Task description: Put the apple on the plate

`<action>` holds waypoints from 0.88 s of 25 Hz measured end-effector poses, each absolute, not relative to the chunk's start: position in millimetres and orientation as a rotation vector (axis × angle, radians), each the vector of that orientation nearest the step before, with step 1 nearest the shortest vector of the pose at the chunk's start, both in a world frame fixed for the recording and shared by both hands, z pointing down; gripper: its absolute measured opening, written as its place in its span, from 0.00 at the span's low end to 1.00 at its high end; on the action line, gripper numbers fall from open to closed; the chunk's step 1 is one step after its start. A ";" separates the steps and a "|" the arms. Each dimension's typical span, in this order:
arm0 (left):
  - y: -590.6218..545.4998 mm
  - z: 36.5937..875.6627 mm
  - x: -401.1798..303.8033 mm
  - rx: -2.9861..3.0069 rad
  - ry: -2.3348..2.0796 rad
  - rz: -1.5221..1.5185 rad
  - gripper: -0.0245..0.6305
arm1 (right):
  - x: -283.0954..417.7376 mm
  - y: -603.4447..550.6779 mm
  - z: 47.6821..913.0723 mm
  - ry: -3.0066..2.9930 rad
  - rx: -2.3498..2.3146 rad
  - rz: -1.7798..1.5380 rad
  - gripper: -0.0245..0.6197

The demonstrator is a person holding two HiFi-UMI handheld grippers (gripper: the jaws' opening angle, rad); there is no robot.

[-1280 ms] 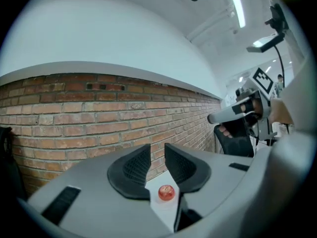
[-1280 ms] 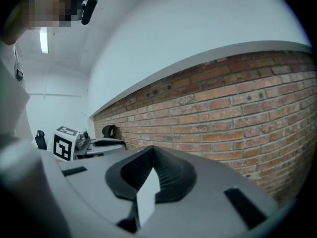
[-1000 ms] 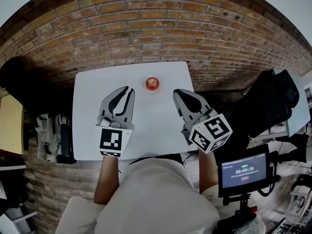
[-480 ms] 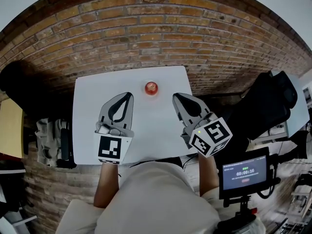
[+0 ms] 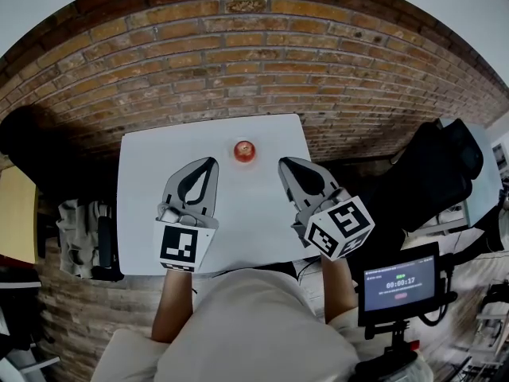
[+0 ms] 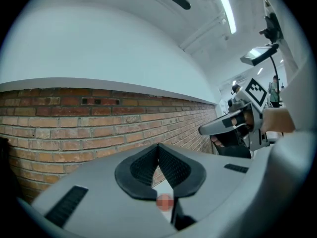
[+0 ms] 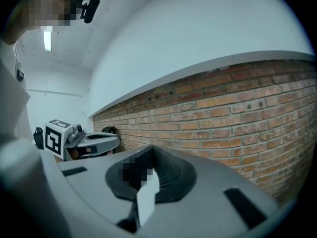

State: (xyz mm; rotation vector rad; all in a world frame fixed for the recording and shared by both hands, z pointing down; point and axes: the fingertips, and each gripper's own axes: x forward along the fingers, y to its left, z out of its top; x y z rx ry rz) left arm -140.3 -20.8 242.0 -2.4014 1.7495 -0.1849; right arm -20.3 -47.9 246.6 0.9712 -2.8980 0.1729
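Brick wall [image 6: 59,128] behind a white table [image 5: 143,221]: the apple [image 5: 244,151] sits near the table's far edge, just beyond the tips of your two tongs and between them. Your left gripper [image 5: 211,162] is clenched on nothing, its tips together and the apple showing only past them. Your right gripper [image 5: 283,164] is likewise closed and empty. Both hover level over the table, short of the fruit. No plate can be made out in any view, and the fruit is too small to tell whether it already rests on one. Should a grasp be due, it calls for jaws spread wider than the fruit, a level approach, and pads closing gently across its widest part. A round apple likely rolls away from a glancing touch.
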 end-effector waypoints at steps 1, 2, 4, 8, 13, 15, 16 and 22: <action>-21.2 241.7 -140.4 -2.401 1.749 -0.182 0.05 | -19.8 -48.6 247.5 -2.883 0.978 0.154 0.04; -21.7 241.6 -140.4 -2.401 1.750 -0.180 0.05 | -19.3 -49.3 248.4 -2.869 0.985 0.139 0.04; -23.1 241.6 -139.6 -2.401 1.749 -0.180 0.05 | -17.9 -51.2 249.2 -2.849 1.000 0.125 0.04; -25.3 243.4 -137.8 -2.411 1.741 -0.179 0.05 | -17.2 -53.5 249.4 -2.840 1.010 0.122 0.04; -25.7 245.1 -136.5 -2.421 1.741 -0.157 0.05 | -15.4 -53.5 250.5 -2.839 1.019 0.122 0.04; -26.1 244.9 -135.4 -2.427 1.741 -0.148 0.05 | -14.4 -54.1 250.9 -2.839 1.020 0.129 0.04; -26.5 244.9 -135.3 -2.430 1.742 -0.147 0.05 | -14.4 -54.2 250.8 -2.839 1.019 0.130 0.04; -35.1 249.8 -130.7 -2.452 1.737 -0.154 0.05 | -13.2 -61.5 255.1 -2.829 1.001 0.135 0.04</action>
